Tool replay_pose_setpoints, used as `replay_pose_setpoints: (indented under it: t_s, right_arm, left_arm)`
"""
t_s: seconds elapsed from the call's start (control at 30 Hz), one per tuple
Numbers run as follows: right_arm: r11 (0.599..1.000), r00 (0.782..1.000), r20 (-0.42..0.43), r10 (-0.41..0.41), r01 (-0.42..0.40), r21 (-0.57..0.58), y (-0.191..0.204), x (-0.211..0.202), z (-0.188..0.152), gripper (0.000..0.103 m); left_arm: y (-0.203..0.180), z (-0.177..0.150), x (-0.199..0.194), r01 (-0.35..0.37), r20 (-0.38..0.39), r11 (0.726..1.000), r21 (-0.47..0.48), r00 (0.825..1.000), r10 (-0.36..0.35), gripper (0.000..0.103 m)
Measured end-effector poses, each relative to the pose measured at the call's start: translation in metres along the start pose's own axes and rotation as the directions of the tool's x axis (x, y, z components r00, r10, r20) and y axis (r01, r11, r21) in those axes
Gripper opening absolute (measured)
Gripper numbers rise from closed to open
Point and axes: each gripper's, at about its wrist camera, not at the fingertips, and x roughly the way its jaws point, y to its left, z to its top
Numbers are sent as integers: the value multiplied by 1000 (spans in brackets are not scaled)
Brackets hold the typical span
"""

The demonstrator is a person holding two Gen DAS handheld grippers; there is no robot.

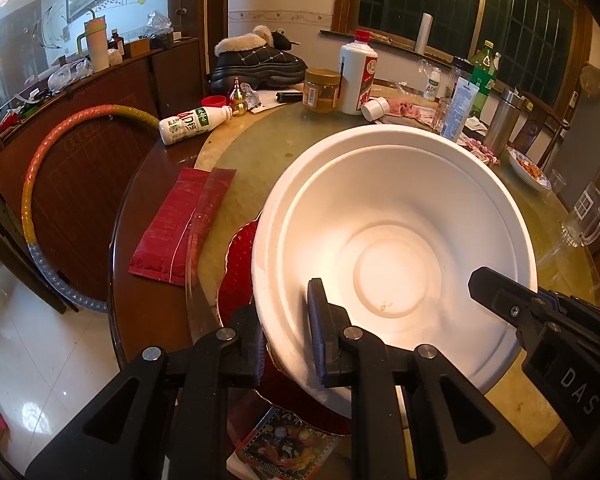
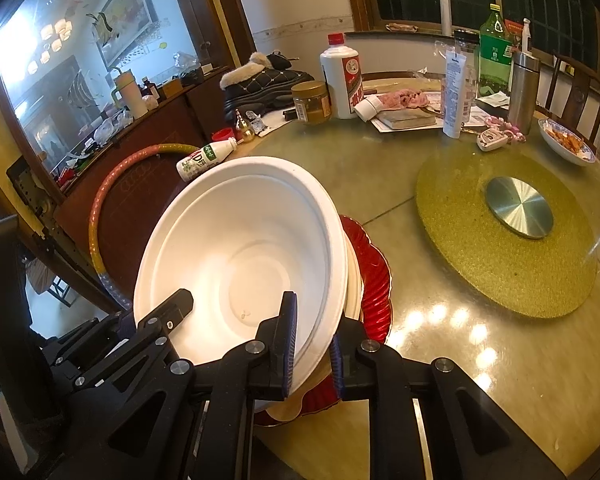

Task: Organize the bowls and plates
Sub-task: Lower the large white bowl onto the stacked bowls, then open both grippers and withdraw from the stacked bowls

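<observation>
With my left gripper [image 1: 288,328] and right gripper [image 2: 312,344] clamping the nested white bowls [image 2: 240,248] above the red plate [image 2: 374,264], stacking looks nearly complete.

Two nested white bowls [image 1: 396,248], rim between the left gripper [image 1: 288,344] fingers and the right gripper [image 2: 312,352] fingers. One red plate [image 2: 374,276] under them. One white liquor bottle [image 1: 356,76], one jar [image 1: 321,90], one lying milk bottle [image 1: 188,125], one green bottle [image 2: 496,48], one steel flask [image 2: 522,92] far ahead. One patterned dish [image 2: 564,144] ahead right.
</observation>
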Motion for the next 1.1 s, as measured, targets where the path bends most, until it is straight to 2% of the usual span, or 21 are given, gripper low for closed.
replay_pose_setpoints:
  t_s: [0.27, 0.33, 0.4, 0.43, 0.5, 0.57, 0.63, 0.73, 0.83, 0.97, 1.1]
  right_arm:
    - [1000, 1000, -4, 7, -7, 5, 1, 1, 5, 18]
    - [1000, 1000, 1, 18, -18, 12, 0, 1, 7, 25]
    - [1000, 1000, 10, 23, -23, 11, 2, -1, 10, 40]
    - [1000, 1000, 19, 23, -23, 9, 3, -4, 11, 44]
    - [1000, 999, 45, 24, -24, 7, 5, -9, 13, 62]
    - [999, 997, 70, 29, -30, 11, 4, -15, 14, 65]
    - [999, 996, 88, 32, -34, 20, 3, -20, 16, 66]
    - [999, 994, 107, 37, -40, 25, 0, -26, 15, 71]
    - [998, 990, 129, 57, -62, 31, -3, -32, 12, 72]
    - [996, 979, 183, 89, -87, -19, -3, -48, 2, 83]
    - [994, 967, 237, 90, -72, -84, -2, -64, -10, 88]
  left_arm:
    - [3, 4, 2, 2, -11, 1000, -28, 1000, -2, 17]
    - [4, 6, 3, -1, -19, 999, -34, 1000, 0, 17]
    - [4, 9, 4, -8, -24, 999, -35, 1000, 7, 17]
    - [4, 11, 4, -13, -33, 999, -35, 999, 12, 20]
    - [5, 13, 4, -12, -41, 999, -42, 999, 10, 25]
    - [7, 14, 0, -12, -25, 998, -56, 1000, 10, 33]
    - [8, 13, -6, -15, -5, 998, -68, 1000, 15, 47]
    - [8, 13, -15, -16, 31, 997, -72, 999, 18, 60]
    - [6, 11, -23, -17, 55, 997, -69, 998, 20, 68]
    - [6, 2, -43, -21, 130, 997, -75, 991, 31, 80]
    - [6, -9, -56, -50, 187, 996, -73, 980, 63, 82]
